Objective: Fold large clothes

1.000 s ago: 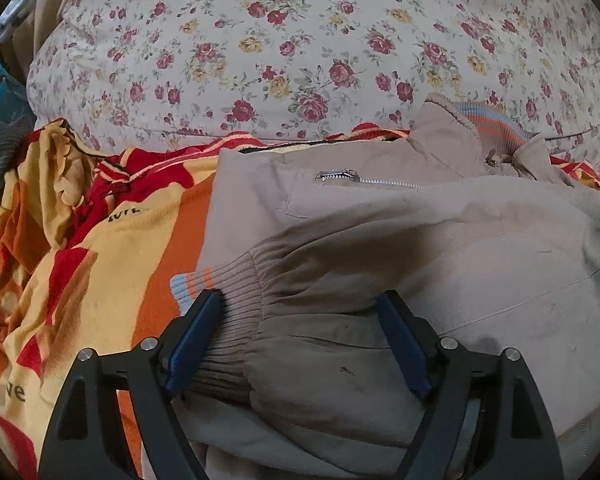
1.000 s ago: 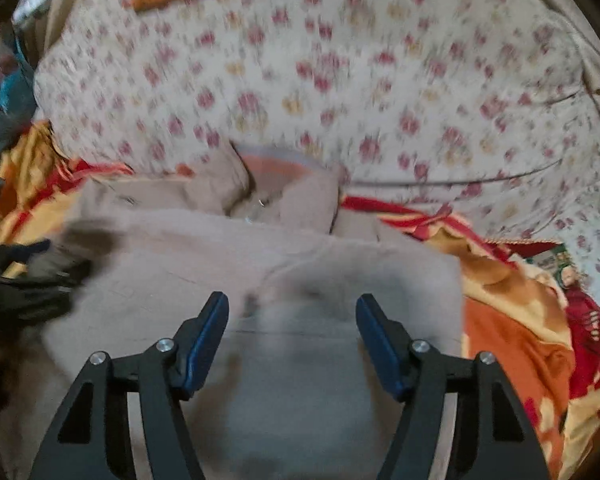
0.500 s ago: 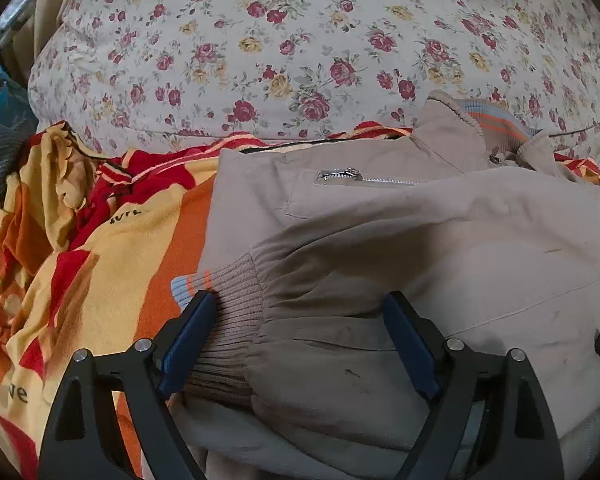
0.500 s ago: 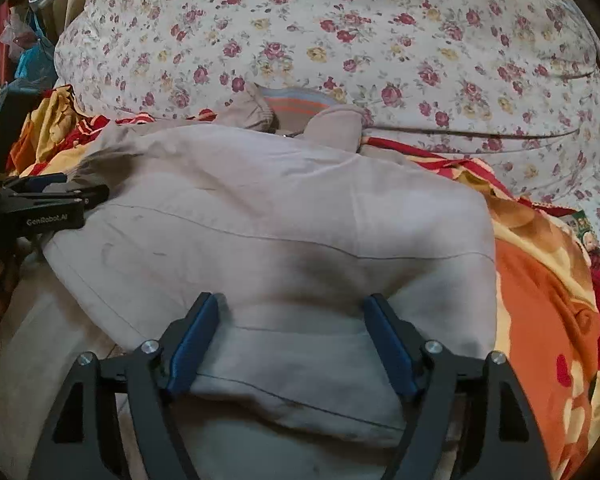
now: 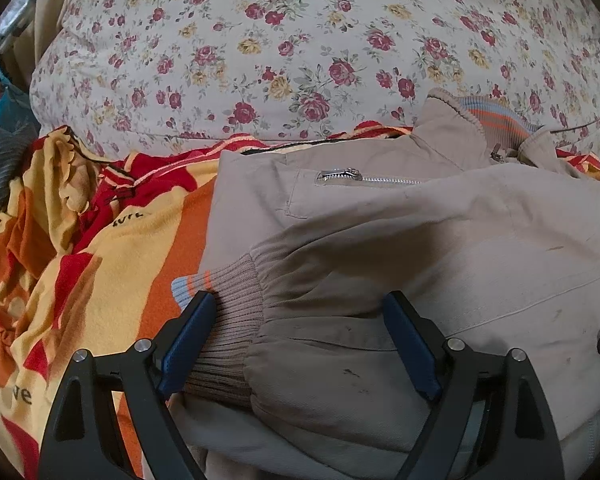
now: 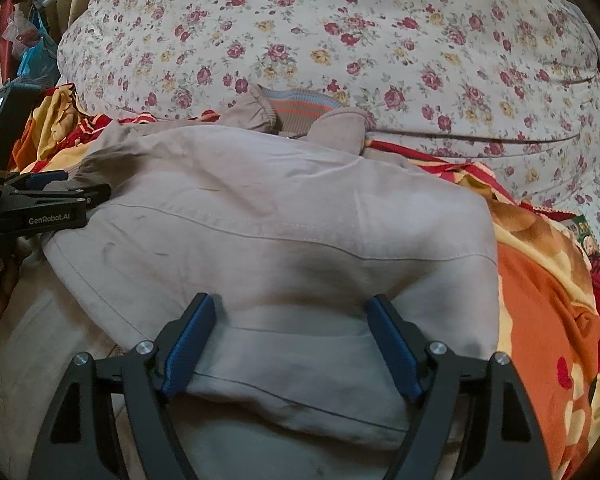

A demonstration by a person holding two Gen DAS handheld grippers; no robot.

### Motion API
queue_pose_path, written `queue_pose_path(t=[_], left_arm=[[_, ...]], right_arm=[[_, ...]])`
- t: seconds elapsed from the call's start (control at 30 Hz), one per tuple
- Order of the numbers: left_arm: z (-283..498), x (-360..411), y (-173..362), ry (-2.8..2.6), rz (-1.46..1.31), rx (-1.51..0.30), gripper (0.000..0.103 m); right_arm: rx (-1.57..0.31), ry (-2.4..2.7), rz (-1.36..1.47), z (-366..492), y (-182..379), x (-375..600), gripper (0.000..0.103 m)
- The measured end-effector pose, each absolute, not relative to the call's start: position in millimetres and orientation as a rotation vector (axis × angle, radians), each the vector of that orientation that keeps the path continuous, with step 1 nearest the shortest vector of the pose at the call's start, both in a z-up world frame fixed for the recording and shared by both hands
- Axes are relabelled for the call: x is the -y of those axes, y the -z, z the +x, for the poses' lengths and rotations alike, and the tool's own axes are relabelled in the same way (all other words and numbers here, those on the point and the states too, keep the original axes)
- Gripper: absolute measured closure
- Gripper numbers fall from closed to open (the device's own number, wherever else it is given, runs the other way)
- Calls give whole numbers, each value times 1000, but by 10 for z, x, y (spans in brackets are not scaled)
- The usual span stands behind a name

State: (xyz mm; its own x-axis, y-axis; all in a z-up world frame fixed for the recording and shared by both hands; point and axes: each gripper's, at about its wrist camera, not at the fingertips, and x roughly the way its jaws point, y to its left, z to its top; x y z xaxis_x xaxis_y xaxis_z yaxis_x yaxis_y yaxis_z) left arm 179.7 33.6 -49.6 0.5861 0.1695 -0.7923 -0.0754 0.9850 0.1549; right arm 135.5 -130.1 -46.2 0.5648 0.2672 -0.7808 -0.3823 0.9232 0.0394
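Note:
A beige jacket lies folded on the bed, collar toward the floral pillow, a zipped pocket on top. Its sleeve is folded across the body, ribbed cuff at the left. My left gripper stands open over that sleeve end, and the left pad touches the cuff. In the right wrist view the jacket shows its folded right side. My right gripper rests over the folded edge with its jaws opening; cloth lies between them, unpinched. The left gripper shows there at the jacket's left edge.
A large floral pillow rises behind the jacket. An orange, yellow and red blanket covers the bed on both sides of the jacket. Bags and clutter stand at the far left. A hand shows at the left edge.
The right gripper came down onto the folded jacket and its jaws widened, letting the cloth lie flat. The left gripper stayed in place, jaws slightly wider.

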Motion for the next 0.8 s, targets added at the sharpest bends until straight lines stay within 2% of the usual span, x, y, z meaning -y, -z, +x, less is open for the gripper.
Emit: queue_pose_path(t=[0.8], left_arm=[[1798,-347,490,-135,94,-936,27]], right_arm=[[-889,-384,-139,1353,467,1297,20]])
